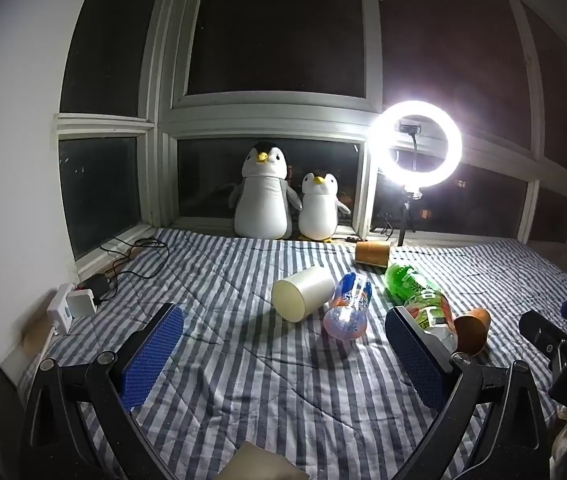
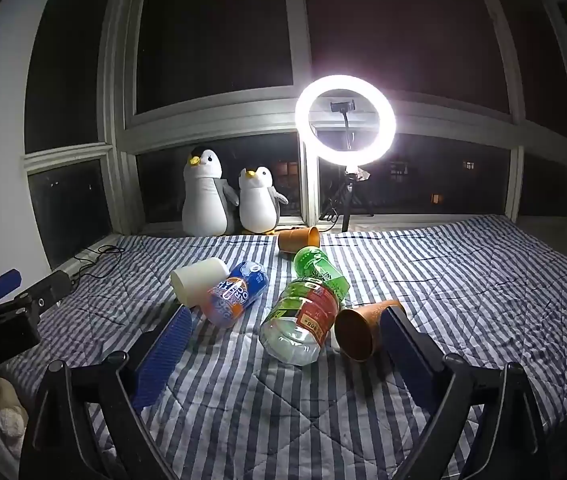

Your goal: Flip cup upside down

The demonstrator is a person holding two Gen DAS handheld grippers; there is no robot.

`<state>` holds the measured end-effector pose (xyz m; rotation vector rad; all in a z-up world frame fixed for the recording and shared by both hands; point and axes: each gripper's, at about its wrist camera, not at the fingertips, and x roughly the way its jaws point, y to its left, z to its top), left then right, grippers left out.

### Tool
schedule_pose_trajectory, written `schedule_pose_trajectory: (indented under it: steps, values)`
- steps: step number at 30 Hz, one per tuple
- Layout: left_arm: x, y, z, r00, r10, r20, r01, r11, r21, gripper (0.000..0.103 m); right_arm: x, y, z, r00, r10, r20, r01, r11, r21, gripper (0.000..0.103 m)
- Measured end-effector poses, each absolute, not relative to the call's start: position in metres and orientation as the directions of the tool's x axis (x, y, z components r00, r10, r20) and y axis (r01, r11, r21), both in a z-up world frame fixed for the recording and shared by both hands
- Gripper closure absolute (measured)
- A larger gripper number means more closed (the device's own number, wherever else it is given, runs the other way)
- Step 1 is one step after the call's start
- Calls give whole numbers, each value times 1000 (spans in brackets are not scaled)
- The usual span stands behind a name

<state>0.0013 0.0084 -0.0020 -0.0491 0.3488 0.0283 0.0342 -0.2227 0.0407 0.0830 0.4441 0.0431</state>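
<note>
A white paper cup (image 1: 303,294) (image 2: 197,284) lies on its side on the striped bedspread, flat bottom toward me. A brown cup (image 1: 471,330) (image 2: 361,330) lies on its side near the bottles, mouth toward the right wrist camera. A second brown cup (image 1: 371,253) (image 2: 298,239) lies on its side near the windowsill. My left gripper (image 1: 283,320) is open, short of the white cup, with nothing between its blue pads. My right gripper (image 2: 287,320) is open too, its right finger (image 2: 403,344) close beside the near brown cup.
A blue-and-orange can (image 1: 349,306) (image 2: 235,294) and two green-labelled bottles (image 1: 419,294) (image 2: 307,316) lie between the cups. Two plush penguins (image 1: 263,192) and a lit ring light (image 1: 415,140) stand at the window. A power strip (image 1: 69,306) and cables lie left.
</note>
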Motion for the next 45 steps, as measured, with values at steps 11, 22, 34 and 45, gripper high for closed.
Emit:
schedule_pose_trajectory:
  steps: [11,22,34,45]
  values:
    - [0,7,2,942,24,-334,-40,998,-41,1,33,-223,46,902,63,-428,-24,995,97,9]
    - [0,7,10,944,28,-330,-42,998,-36,1,36,-222,46,899,59,-434,-21,995,93,9]
    - [-1,8,10,944,29,-328,-43,998,-36,1,37,-223,44,896,65,-439,-25,995,98,9]
    - [-1,9,9,944,27,-329,-40,999,-34,1,39,-226,39,892,65,-447,-18,994,108,9]
